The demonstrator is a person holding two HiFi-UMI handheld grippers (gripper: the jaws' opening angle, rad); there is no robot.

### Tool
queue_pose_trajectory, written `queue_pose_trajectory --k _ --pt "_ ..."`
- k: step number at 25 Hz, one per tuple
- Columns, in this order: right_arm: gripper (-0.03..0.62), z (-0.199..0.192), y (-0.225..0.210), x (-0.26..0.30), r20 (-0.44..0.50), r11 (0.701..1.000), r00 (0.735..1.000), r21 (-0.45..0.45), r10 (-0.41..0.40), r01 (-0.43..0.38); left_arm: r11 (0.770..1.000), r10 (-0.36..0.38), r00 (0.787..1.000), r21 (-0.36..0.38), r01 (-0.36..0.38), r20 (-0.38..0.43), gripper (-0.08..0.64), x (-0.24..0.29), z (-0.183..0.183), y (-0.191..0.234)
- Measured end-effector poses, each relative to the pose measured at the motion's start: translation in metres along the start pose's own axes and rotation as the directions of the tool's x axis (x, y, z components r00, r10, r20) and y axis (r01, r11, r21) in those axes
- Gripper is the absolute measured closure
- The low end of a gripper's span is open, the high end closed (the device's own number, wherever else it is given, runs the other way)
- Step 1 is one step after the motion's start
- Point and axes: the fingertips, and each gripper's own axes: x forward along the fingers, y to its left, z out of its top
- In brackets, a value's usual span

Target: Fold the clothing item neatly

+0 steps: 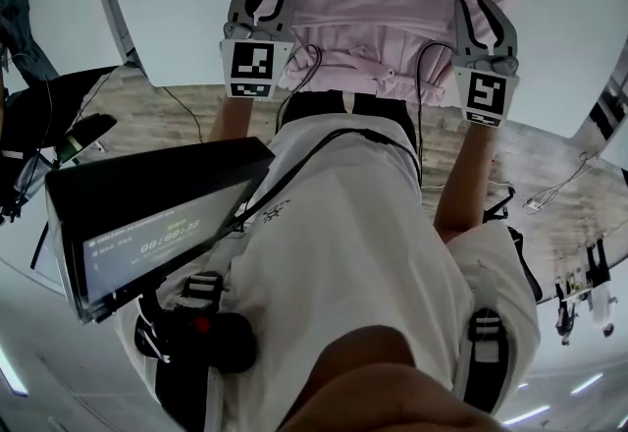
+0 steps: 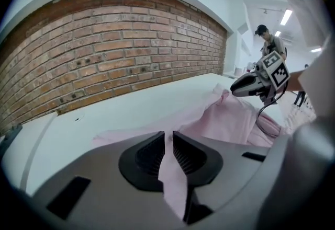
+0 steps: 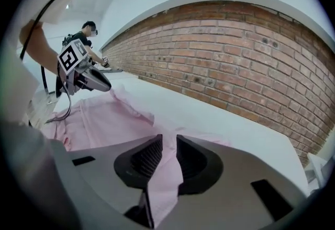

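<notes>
A red brick wall (image 2: 104, 61) runs behind a long white table (image 2: 131, 101). Far down the room a person in a dark cap (image 2: 268, 41) stands under bright ceiling lights (image 2: 286, 16). In the head view a black screen (image 1: 147, 234) tilts at the lower left, showing a row of digits, with pale wooden floor (image 1: 147, 94) and a loose black cable (image 1: 182, 111) beyond it

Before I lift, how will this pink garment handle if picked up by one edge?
Probably floppy: the pink garment lies in soft rumpled folds, and a strip droops between the left gripper's jaws. Likely light, since the cloth looks thin. It could slip out, as the right gripper's jaws stand apart around it.
</notes>
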Motion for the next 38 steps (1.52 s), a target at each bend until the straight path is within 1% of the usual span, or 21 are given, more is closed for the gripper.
queue_pose_trajectory --k 1,2,3,4,6,7,9,11,12,14,16,18,21,23,25,28,30,32,35,36,38 --pt "0.525 0.009 -0.001 -0.003 0.035 1.0 0.999 0.018 -0.007 0.006 1.0 -0.001 1.0 -0.007 0.001 0.013 0.511 0.0 0.007 -0.001" --pt "0.556 0.02 -0.001 -0.006 0.074 1.0 0.997 0.028 -0.013 0.011 1.0 0.002 1.0 -0.012 -0.002 0.028 0.532 0.0 0.016 -0.002" --pt "0.572 0.03 -0.001 -0.006 0.103 0.999 0.994 0.032 -0.019 0.015 1.0 0.007 0.999 -0.013 -0.007 0.044 0.545 0.001 0.026 -0.003" --pt "0.588 0.039 0.0 -0.003 0.112 0.999 0.994 0.032 -0.021 0.017 1.0 0.008 0.998 -0.009 -0.008 0.057 0.546 0.003 0.036 -0.003" --pt "0.589 0.047 0.004 0.016 0.078 0.999 0.997 0.035 -0.019 0.017 1.0 -0.007 0.999 -0.002 0.007 0.048 0.546 0.012 0.047 -0.005" --pt "0.588 0.045 0.005 0.027 0.044 0.999 0.999 0.035 -0.02 0.019 1.0 -0.016 1.0 0.003 0.016 0.017 0.546 0.021 0.044 -0.006" --pt "0.588 0.03 0.007 0.045 -0.048 1.0 0.999 0.014 -0.017 0.018 1.0 -0.022 0.997 0.016 0.024 -0.078 0.546 0.041 0.023 -0.009" --pt "0.588 0.01 0.009 0.052 -0.133 1.0 0.991 -0.009 -0.007 0.006 0.999 -0.034 0.985 0.013 0.037 -0.169 0.546 0.055 -0.003 -0.012" --pt "0.588 0.004 0.01 0.051 -0.16 1.0 0.987 -0.013 0.0 -0.002 0.999 -0.041 0.98 0.01 0.044 -0.194 0.546 0.058 -0.01 -0.013" --pt "0.588 0.004 0.012 0.043 -0.169 1.0 0.986 -0.006 0.009 -0.01 0.999 -0.041 0.978 0.021 0.047 -0.205 0.546 0.053 -0.01 -0.016" --pt "0.588 0.014 0.019 0.03 -0.144 0.999 0.989 0.038 0.034 -0.029 0.998 -0.043 0.981 0.029 0.049 -0.187 0.546 0.039 0.002 -0.024" --pt "0.588 0.014 0.031 0.025 -0.14 0.995 0.987 0.085 0.072 -0.061 0.997 -0.065 0.982 0.025 0.071 -0.176 0.546 0.028 0.007 -0.036" --pt "0.588 -0.003 0.05 0.027 -0.193 0.992 0.976 0.089 0.102 -0.086 0.993 -0.102 0.973 0.029 0.111 -0.206 0.546 0.023 -0.01 -0.058" --pt "0.588 0.0 0.057 0.019 -0.169 0.99 0.979 0.101 0.113 -0.096 0.991 -0.121 0.964 0.027 0.131 -0.235 0.546 0.011 -0.024 -0.073" --pt "0.588 0.001 0.068 0.006 -0.14 0.984 0.98 0.127 0.141 -0.123 0.992 -0.114 0.96 0.026 0.125 -0.255 0.546 -0.005 -0.039 -0.082" --pt "0.588 -0.018 0.089 -0.009 -0.184 0.974 0.964 0.153 0.191 -0.164 0.994 -0.099 0.951 0.003 0.105 -0.294 0.546 -0.021 -0.067 -0.091" --pt "0.588 -0.024 0.099 -0.014 -0.199 0.967 0.957 0.18 0.213 -0.178 0.993 -0.118 0.943 -0.038 0.112 -0.311 0.546 -0.027 -0.078 -0.098" --pt "0.588 -0.028 0.114 -0.017 -0.209 0.954 0.942 0.204 0.261 -0.219 0.988 -0.155 0.935 -0.062 0.142 -0.318 0.546 -0.03 -0.084 -0.109" --pt "0.588 -0.043 0.142 -0.023 -0.268 0.933 0.899 0.198 0.346 -0.3 0.981 -0.194 0.917 -0.058 0.185 -0.349 0.546 -0.027 -0.096 -0.128" --pt "0.588 -0.048 0.147 -0.023 -0.291 0.933 0.889 0.18 0.353 -0.311 0.981 -0.193 0.915 -0.051 0.187 -0.354 0.546 -0.024 -0.098 -0.131" --pt "0.588 -0.055 0.15 -0.021 -0.328 0.942 0.883 0.135 0.337 -0.309 0.984 -0.175 0.922 -0.022 0.179 -0.345 0.546 -0.019 -0.098 -0.132"
